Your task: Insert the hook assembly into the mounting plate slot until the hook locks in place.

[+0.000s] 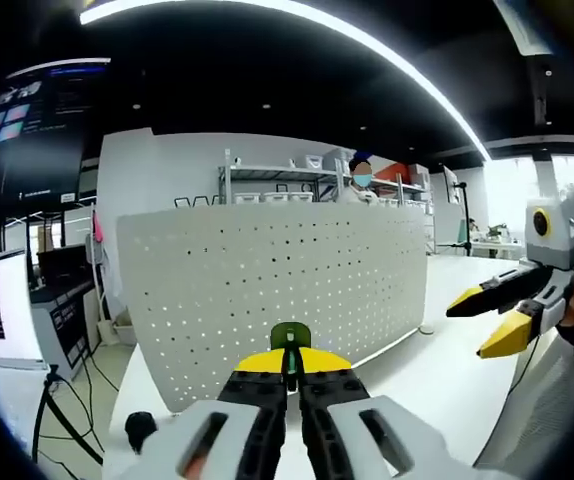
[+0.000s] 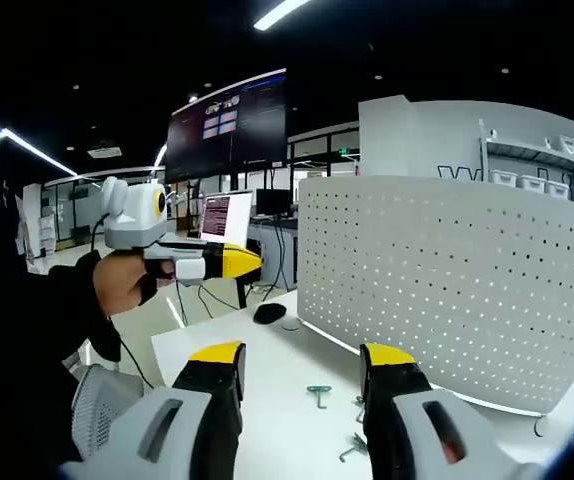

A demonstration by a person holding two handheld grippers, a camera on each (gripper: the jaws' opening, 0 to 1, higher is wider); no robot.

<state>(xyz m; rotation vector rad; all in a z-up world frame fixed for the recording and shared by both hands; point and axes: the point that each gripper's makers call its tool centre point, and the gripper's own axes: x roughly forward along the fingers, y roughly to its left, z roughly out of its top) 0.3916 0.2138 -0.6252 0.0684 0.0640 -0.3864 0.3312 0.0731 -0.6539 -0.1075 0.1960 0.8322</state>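
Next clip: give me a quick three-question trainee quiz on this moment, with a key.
1. True or false: the left gripper is shut on a green hook.
2. The right gripper has its jaws: A) shut on a hook, B) open, C) shut and empty?
3. Where do the spare hooks lie relative to the white pegboard?

Key: 1. True. 2. B. 3. On the white table, in front of the pegboard's foot.
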